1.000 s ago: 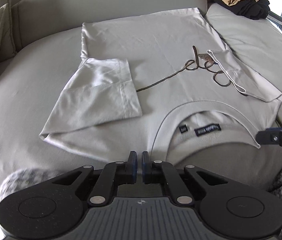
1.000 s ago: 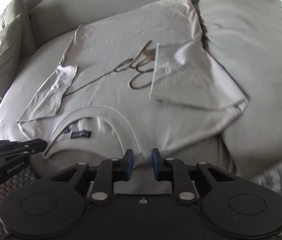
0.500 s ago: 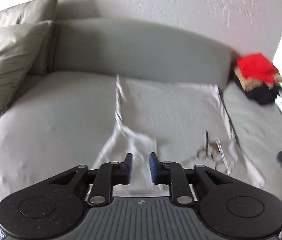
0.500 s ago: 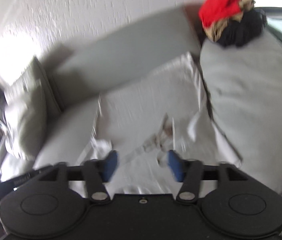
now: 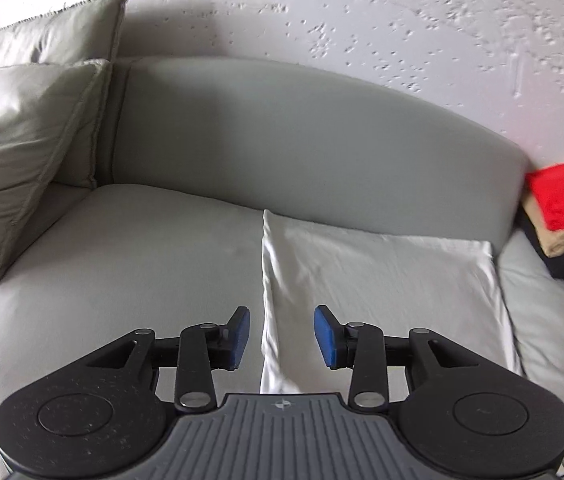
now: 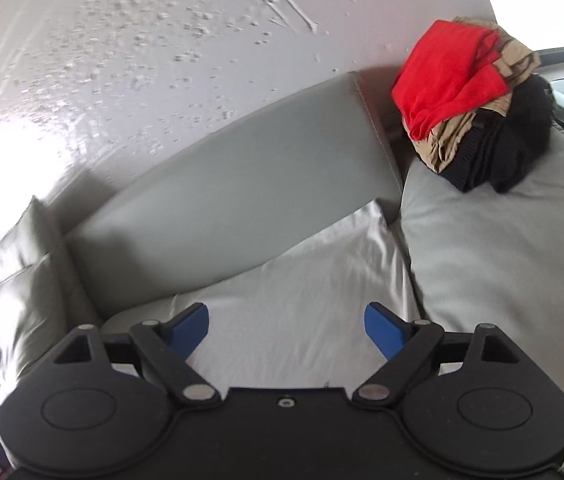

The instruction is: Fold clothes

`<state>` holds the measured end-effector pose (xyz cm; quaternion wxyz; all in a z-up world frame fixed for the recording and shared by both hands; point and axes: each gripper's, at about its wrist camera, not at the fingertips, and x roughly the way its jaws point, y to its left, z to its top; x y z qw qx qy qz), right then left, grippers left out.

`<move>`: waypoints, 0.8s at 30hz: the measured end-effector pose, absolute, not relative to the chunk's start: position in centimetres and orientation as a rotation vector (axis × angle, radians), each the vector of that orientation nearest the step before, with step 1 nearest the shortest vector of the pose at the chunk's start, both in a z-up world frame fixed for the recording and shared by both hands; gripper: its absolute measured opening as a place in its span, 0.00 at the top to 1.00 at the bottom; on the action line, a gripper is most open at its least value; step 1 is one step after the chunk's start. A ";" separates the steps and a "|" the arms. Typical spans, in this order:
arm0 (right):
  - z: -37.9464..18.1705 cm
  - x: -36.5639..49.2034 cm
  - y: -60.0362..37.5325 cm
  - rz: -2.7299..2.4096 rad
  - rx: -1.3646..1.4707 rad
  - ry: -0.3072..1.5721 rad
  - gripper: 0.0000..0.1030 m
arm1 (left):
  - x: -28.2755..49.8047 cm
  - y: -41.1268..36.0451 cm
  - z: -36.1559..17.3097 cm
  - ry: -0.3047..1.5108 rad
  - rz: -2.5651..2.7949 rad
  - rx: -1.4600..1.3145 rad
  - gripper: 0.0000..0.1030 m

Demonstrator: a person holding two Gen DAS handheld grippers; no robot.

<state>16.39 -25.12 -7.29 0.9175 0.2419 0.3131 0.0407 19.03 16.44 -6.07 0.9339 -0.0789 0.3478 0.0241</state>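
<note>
A pale grey T-shirt lies flat on the grey sofa seat; only its far hem part shows, the rest is hidden under the grippers. My left gripper is open and empty, above the shirt's left edge. In the right wrist view the same shirt lies below my right gripper, which is wide open and empty.
The sofa backrest rises behind the shirt. Two grey cushions stand at the left. A pile of red, tan and black clothes sits on the right seat cushion, also seen in the left wrist view.
Both grippers have opened and swung up from the shirt's collar end toward the far hem and backrest. The shirt's collar, sleeves and printed front have dropped out of view.
</note>
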 end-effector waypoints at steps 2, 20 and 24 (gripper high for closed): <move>-8.7 19.7 -26.0 0.072 0.499 0.653 0.32 | 22.0 16.8 -7.3 0.724 0.049 -0.178 0.66; -21.9 42.6 -32.4 0.022 0.412 0.793 0.69 | 35.7 19.0 -16.8 0.777 0.048 -0.257 0.72; -21.9 43.9 -30.8 0.021 0.278 0.803 0.69 | 36.6 20.0 -17.5 0.773 0.068 -0.269 0.71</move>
